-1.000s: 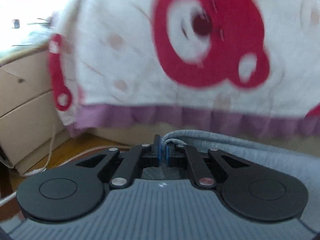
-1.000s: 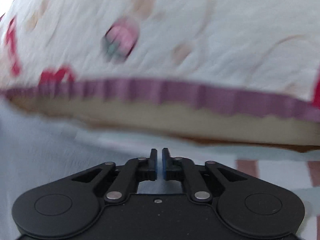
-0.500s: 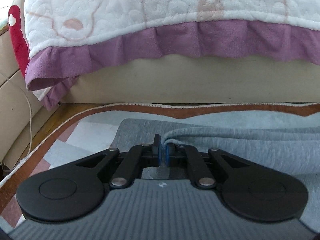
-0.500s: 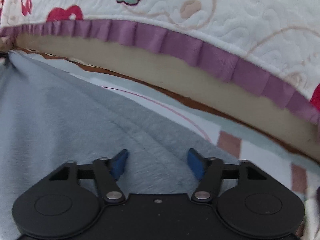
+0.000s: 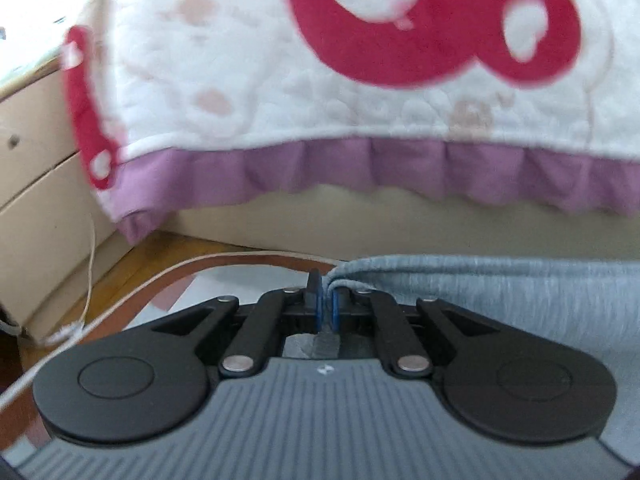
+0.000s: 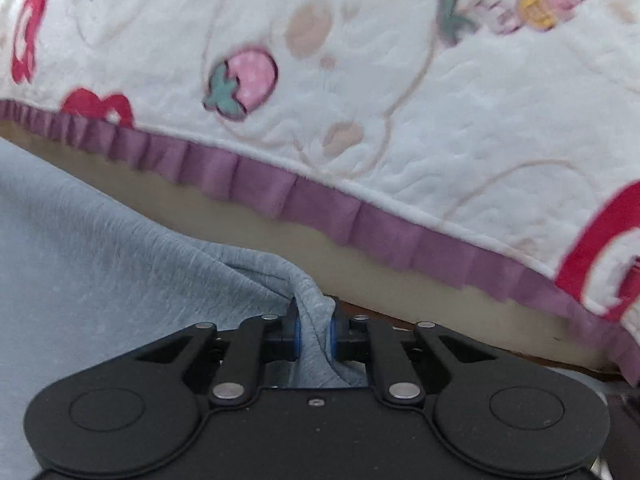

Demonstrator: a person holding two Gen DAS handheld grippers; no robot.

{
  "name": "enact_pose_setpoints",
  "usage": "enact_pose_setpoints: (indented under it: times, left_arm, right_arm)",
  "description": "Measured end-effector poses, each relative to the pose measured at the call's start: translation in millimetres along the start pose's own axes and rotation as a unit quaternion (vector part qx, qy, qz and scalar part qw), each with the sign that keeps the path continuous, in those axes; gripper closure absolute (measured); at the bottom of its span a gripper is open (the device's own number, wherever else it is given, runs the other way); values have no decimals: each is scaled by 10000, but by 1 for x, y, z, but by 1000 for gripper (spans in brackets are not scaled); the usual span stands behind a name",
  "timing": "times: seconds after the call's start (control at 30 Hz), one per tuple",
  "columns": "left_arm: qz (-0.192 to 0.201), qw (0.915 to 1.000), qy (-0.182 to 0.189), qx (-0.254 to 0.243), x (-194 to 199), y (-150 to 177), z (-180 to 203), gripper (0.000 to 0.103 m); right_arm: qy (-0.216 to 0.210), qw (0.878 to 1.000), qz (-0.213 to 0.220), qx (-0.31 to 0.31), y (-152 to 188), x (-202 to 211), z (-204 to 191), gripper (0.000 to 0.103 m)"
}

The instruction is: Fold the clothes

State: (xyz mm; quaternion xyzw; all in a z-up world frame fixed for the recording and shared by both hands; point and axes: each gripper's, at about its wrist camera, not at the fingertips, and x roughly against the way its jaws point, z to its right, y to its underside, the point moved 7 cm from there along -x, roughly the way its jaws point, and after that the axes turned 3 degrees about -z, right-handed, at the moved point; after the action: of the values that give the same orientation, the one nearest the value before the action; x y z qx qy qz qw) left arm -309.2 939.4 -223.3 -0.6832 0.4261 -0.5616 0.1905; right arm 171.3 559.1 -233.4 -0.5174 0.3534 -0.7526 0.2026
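A grey knit garment [image 5: 500, 300] stretches to the right of my left gripper [image 5: 326, 306], which is shut on its hem edge. In the right wrist view the same grey garment [image 6: 100, 256] spreads across the left and bunches into a fold between the blue pads of my right gripper [image 6: 314, 330], which is shut on that fold. Both held edges are lifted off the floor mat.
A bed with a white quilted blanket [image 5: 360, 100], red bear print and purple ruffle [image 6: 320, 196], fills the view ahead. Its beige base [image 5: 400, 232] sits close. A beige drawer unit [image 5: 36, 184] and a thin cord [image 5: 90, 264] stand at left on the wooden floor.
My right gripper has gone from open over the flat garment to shut on a bunched fold. Both grippers have risen, lifting the grey fabric; the bed now fills more of each view.
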Motion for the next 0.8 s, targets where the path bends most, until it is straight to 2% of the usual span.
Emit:
enact_pose_setpoints:
  times: [0.03, 0.1, 0.13, 0.2, 0.23, 0.3, 0.33, 0.47, 0.57, 0.67, 0.73, 0.8]
  left_arm:
    - [-217, 9996, -68, -187, -16, 3, 8, 97]
    - [-605, 9980, -157, -136, -44, 14, 16, 90]
    - [-675, 9975, -190, 48, -52, 18, 15, 90]
    - [-545, 9963, -76, 666, -48, 16, 4, 88]
    - [-495, 9935, -4, 1028, -42, 13, -6, 83]
    - [-377, 9888, 102, 1444, -30, 6, -24, 76]
    - [-325, 9865, 153, 1597, -25, 3, -32, 70]
    - [-246, 9867, 97, 1603, -2, -5, -66, 66]
    - [-254, 9728, 291, 2283, 29, 6, -102, 58]
    - [-178, 9464, 697, 3149, 79, 38, -128, 57]
    - [-229, 9304, 830, 3564, 109, 73, -138, 57]
    - [-388, 9200, 779, 3822, 135, 113, -143, 57]
  right_arm:
    - [-67, 9992, -354, 145, 5, -20, -3, 90]
    - [-202, 9931, -1069, 441, 17, -60, -8, 88]
    - [-172, 9927, -1105, 441, 16, -61, -8, 86]
    - [-106, 9923, -1158, 431, 15, -64, -7, 82]
    - [-74, 9920, -1184, 426, 14, -66, -7, 79]
    - [-8, 9914, -1237, 417, 13, -68, -7, 73]
    - [25, 9911, -1263, 412, 12, -70, -6, 69]
    - [156, 9897, -1368, 393, 9, -75, -6, 65]
    - [258, 9903, -1325, 315, 3, -68, -9, 63]
    - [365, 9940, -1026, 102, -11, -39, -22, 62]
    - [217, 9989, -283, 299, -29, -6, -40, 58]
    - [97, 9975, 371, 591, -43, 21, -62, 46]
